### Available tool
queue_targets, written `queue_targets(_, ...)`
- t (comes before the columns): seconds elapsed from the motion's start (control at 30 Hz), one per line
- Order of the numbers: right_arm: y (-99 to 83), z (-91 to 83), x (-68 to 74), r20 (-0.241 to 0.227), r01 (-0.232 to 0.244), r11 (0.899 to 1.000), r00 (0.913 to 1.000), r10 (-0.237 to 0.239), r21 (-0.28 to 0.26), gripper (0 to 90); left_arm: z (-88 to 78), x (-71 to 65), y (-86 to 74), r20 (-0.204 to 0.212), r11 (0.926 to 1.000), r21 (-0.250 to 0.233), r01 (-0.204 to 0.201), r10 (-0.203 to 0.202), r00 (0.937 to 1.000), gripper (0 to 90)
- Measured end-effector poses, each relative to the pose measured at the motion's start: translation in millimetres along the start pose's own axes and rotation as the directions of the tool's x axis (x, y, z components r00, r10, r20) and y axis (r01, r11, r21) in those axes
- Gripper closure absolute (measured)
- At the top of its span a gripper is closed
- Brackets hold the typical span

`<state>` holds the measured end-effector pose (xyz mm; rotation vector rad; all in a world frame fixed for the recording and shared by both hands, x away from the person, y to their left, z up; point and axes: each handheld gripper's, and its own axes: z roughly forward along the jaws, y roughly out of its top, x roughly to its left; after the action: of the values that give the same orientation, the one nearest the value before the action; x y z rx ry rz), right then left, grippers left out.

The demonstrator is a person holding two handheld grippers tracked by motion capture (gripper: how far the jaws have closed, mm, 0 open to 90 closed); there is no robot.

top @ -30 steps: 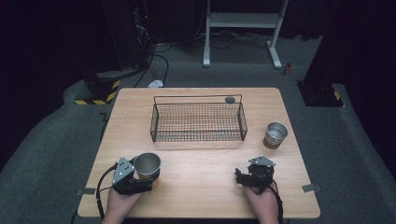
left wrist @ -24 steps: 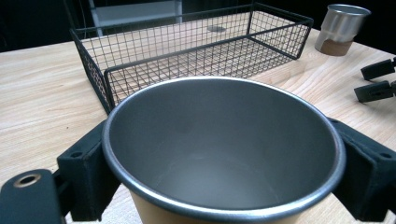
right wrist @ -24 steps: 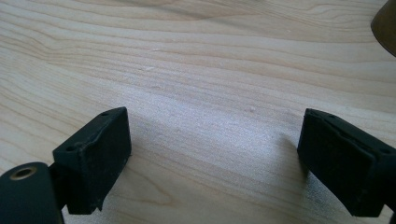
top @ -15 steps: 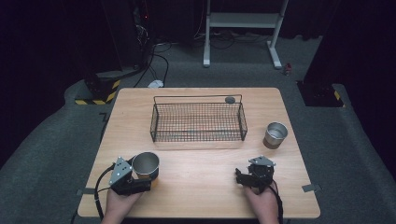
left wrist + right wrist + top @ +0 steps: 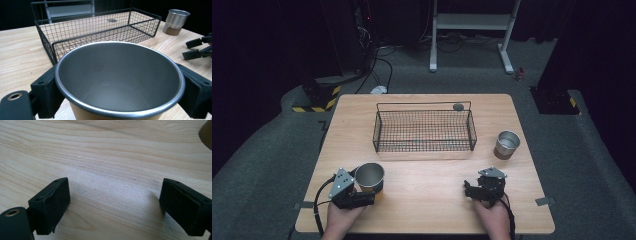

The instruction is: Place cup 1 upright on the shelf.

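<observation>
Basically, little has changed over the last second: the left claw [image 5: 363, 186] is still clenched on the near steel cup with the tan base [image 5: 370, 176], and cup plus claw have only crept slightly toward 7 o'clock on the light wooden tabletop [image 5: 432, 200]. In the left gripper view both black pads sit flush on the cup wall [image 5: 120, 82] at 9 and 3 o'clock, cup upright, mouth open, nothing inside. Whether its base is touching the wood or just clear of it, I cannot tell.

The black wire-mesh basket [image 5: 424, 130] is at 12 o'clock from the cup, near but apart, nothing in it. A second steel cup [image 5: 507, 144] stands at the basket's 4 o'clock, untouched.

The right claw [image 5: 469, 190] hasn't moved; it rests released, jaws wide apart over bare wood in the right gripper view, grasping nothing.

Read: grip is secured, transfer not yet started. Likely next is a lift and carry toward 12 o'clock over the basket's near rim; clearing that rim is the main risk.
</observation>
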<state>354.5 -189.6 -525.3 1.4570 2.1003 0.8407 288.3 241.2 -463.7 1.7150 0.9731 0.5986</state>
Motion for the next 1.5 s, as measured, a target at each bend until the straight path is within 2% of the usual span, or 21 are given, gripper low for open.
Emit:
queue_targets(0.3,0.0,0.0,0.0,0.000,0.000,1.000,1.0000,0.000,0.000,9.4,6.0,-2.2,8.2,0.017,0.9999,-0.002,0.012,-0.012,0.9998,10.5)
queue_targets(0.6,0.0,0.0,0.0,0.000,0.000,1.000,1.0000,0.000,0.000,9.4,13.5,-4.9,12.3,0.018,1.0000,0.002,0.009,-0.009,0.9998,10.5)
queue_targets(1.03,0.0,0.0,0.0,0.000,0.000,1.000,1.0000,0.000,0.000,9.4,21.4,-2.4,25.6,0.018,0.9995,-0.026,0.020,-0.020,0.9996,10.6)
queue_targets(1.2,0.0,0.0,0.0,-0.001,0.000,1.000,1.0000,0.000,0.000,9.4,26.5,-4.0,31.0,0.015,0.9996,-0.028,0.003,-0.003,0.9999,10.6)
queue_targets(1.5,0.0,0.0,0.0,0.000,-0.001,1.000,1.0000,0.001,0.000,9.4,35.4,-7.0,37.2,0.022,0.9995,-0.025,0.018,-0.017,0.9996,10.8)
